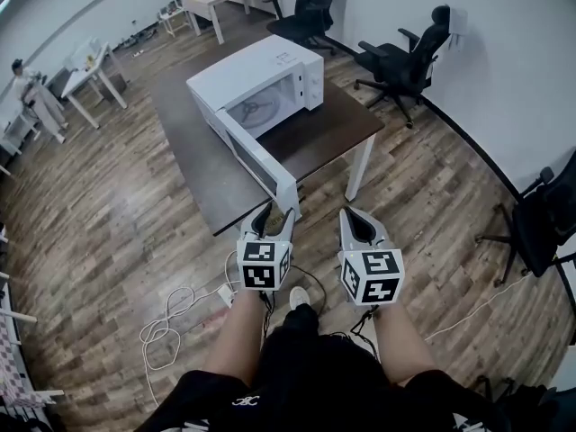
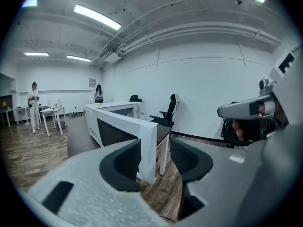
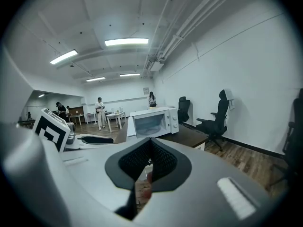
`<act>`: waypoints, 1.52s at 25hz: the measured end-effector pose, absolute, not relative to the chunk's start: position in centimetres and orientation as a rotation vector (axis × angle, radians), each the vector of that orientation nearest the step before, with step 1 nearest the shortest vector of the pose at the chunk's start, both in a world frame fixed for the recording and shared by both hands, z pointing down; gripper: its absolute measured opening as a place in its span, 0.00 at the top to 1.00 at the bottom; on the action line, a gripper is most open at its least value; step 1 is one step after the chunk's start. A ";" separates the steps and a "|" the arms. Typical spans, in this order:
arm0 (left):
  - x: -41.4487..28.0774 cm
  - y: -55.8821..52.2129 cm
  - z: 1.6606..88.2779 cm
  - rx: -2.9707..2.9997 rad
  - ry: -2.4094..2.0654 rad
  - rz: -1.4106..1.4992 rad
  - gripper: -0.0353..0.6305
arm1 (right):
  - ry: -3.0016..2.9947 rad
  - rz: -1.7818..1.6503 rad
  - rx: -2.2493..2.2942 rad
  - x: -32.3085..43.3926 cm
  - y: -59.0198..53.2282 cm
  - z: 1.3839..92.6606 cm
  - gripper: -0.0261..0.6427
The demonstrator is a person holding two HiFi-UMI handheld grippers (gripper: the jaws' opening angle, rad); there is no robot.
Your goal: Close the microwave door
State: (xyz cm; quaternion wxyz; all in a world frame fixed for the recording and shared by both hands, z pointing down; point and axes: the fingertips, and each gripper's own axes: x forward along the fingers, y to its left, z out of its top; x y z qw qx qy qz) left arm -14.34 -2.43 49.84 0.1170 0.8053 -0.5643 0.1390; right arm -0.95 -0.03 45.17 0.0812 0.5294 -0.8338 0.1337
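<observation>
A white microwave (image 1: 261, 84) stands on a dark table (image 1: 328, 138). Its door (image 1: 261, 162) hangs wide open and swings out toward me past the table's near edge. My left gripper (image 1: 275, 212) is right at the door's free end with its jaws open. In the left gripper view the door's white end edge (image 2: 148, 148) shows in the gap between the pads (image 2: 124, 163), and neither pad presses on it. My right gripper (image 1: 360, 216) hovers to the right of the door end, off the table, shut on nothing. The right gripper view shows the microwave (image 3: 151, 123) ahead.
Black office chairs (image 1: 405, 57) stand behind the table, with another (image 1: 540, 223) at the right wall. White cables (image 1: 171, 322) lie on the wood floor at my left. Further tables (image 1: 90, 70) and a person (image 1: 36, 93) are at the far left.
</observation>
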 end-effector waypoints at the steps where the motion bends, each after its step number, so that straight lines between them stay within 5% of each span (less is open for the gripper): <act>1: -14.5 -3.0 50.1 2.356 -1.651 0.417 0.64 | -2.488 0.403 1.582 -1.0 -0.5 45.3 0.95; 38: -8.7 -14.9 54.0 2.299 -1.468 0.441 0.70 | -2.332 0.443 1.723 -0.7 -13.4 46.2 0.95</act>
